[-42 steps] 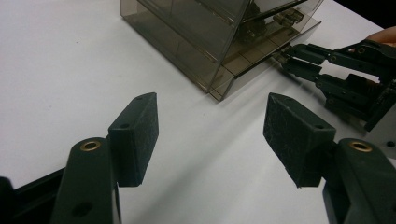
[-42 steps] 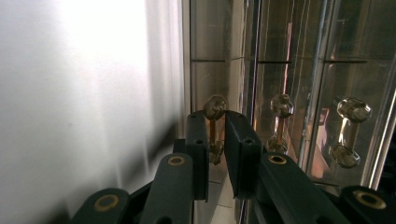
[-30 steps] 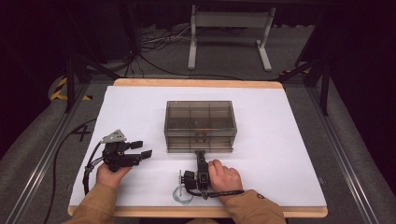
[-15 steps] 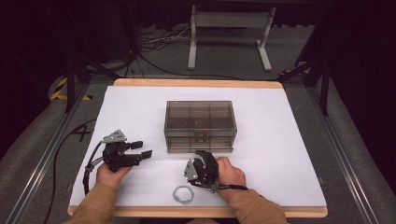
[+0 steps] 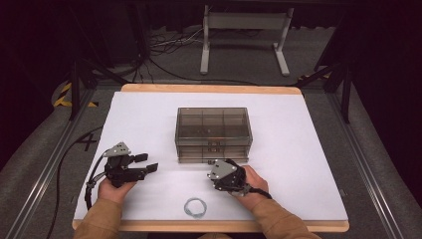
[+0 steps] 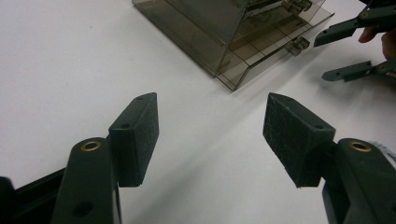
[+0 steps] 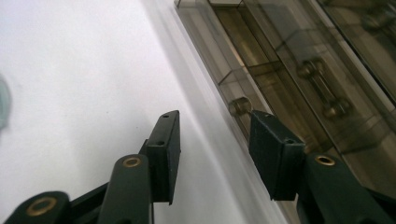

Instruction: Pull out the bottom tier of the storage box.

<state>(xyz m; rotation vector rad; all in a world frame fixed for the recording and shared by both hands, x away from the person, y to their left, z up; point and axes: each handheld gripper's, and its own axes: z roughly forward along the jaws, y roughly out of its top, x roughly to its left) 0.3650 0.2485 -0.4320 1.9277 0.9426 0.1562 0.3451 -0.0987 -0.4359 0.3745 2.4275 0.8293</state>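
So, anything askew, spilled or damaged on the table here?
Nothing stands out. The smoky drawer box sits square on the white table, drawers shut. A small ring lies alone near the front edge, apart from both grippers.

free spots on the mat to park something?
Bare: the white mat right of the smoky drawer box, the strip behind the box, and the left side above the left gripper. Crowded: the box's front, where the right gripper sits, and the wire ring at the near edge.
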